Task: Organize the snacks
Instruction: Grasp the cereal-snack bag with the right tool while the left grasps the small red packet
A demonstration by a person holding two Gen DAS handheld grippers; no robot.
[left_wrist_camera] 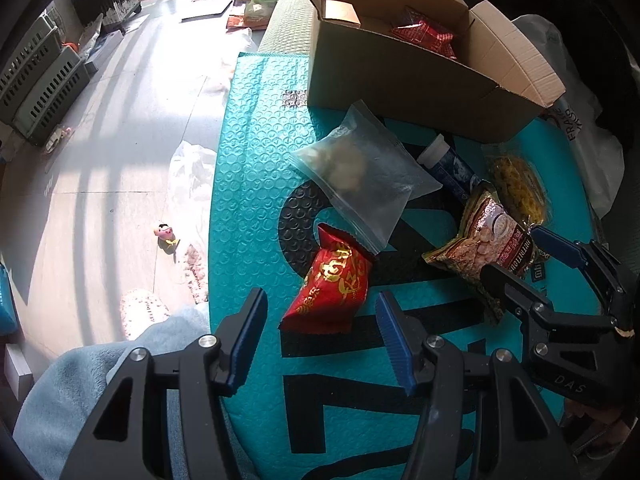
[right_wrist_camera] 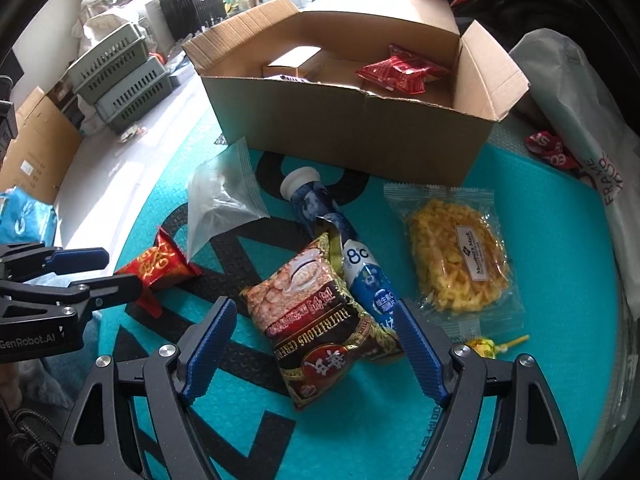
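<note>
On the teal mat (left_wrist_camera: 248, 160) a red snack packet (left_wrist_camera: 332, 280) lies between the tips of my left gripper (left_wrist_camera: 320, 304), which is open and not pressing it. My right gripper (right_wrist_camera: 314, 312) is open and straddles a brown cereal packet (right_wrist_camera: 316, 312); its pads stand just off the packet's edges. A blue tube (right_wrist_camera: 352, 264) lies partly under that packet. Nearby lie a clear zip bag (left_wrist_camera: 360, 168) and a yellow snack pack (right_wrist_camera: 456, 256). The open cardboard box (right_wrist_camera: 340, 136) behind them holds another red packet (right_wrist_camera: 400, 70). Each gripper shows in the other's view: right (left_wrist_camera: 520, 256), left (right_wrist_camera: 122, 271).
A lollipop (right_wrist_camera: 486, 348) lies by my right finger. A white plastic bag (right_wrist_camera: 568, 100) and a red wrapper (right_wrist_camera: 548, 148) sit at the mat's right. Left of the mat the floor drops away, with green crates (left_wrist_camera: 44, 80), a small toy (left_wrist_camera: 164, 234) and a light blue blanket (left_wrist_camera: 80, 380).
</note>
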